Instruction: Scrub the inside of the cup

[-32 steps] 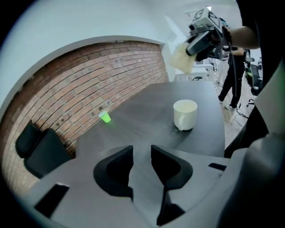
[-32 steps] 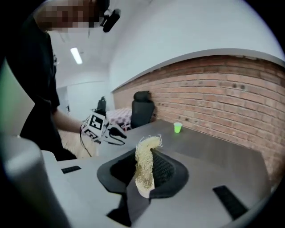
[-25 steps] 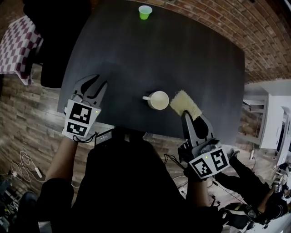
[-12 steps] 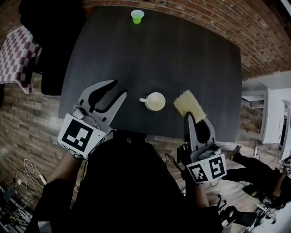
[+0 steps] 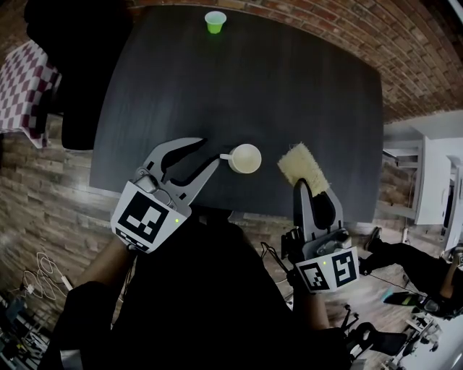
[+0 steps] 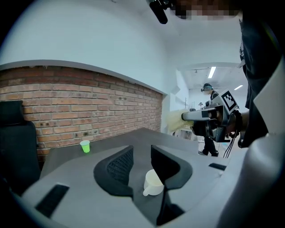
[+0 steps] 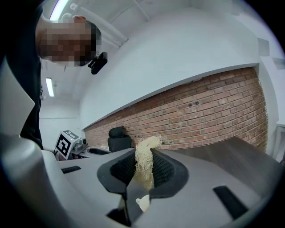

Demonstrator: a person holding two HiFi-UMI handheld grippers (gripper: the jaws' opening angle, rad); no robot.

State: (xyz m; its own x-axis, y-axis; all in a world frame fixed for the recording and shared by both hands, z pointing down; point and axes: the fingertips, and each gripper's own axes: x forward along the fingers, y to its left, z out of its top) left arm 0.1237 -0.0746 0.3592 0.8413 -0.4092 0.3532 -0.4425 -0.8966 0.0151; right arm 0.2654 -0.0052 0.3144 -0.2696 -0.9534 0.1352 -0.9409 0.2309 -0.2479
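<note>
Head view: the cup (image 5: 246, 158) stands upright near the lower edge of the dark surface (image 5: 289, 87), its handle pointing left. The left tongs (image 5: 210, 151) reach in from the lower left, spread wide and holding nothing, with their tips just beside the handle. The right tongs (image 5: 303, 185), at lower right, are clamped on a pale fibrous scrubber (image 5: 303, 166) that hangs just right of the cup, apart from it. A green cup (image 5: 215, 22) sits at the top edge, well apart.

Left gripper view: the cup shows low in the middle, seen through the gap between the jaws and untouched. I judge the step in hand is steadying the cup. The jaws should close squarely and low on the body, so it cannot tip or spin under scrubbing.

Right gripper view: the jaws pinch the scrubber's lower part, and its free end stands above them. That end should enter the mouth only once the cup is held.

No brand or writing is legible anywhere. The only print is the black-and-white squares on the marker cubes (image 5: 148, 217).
</note>
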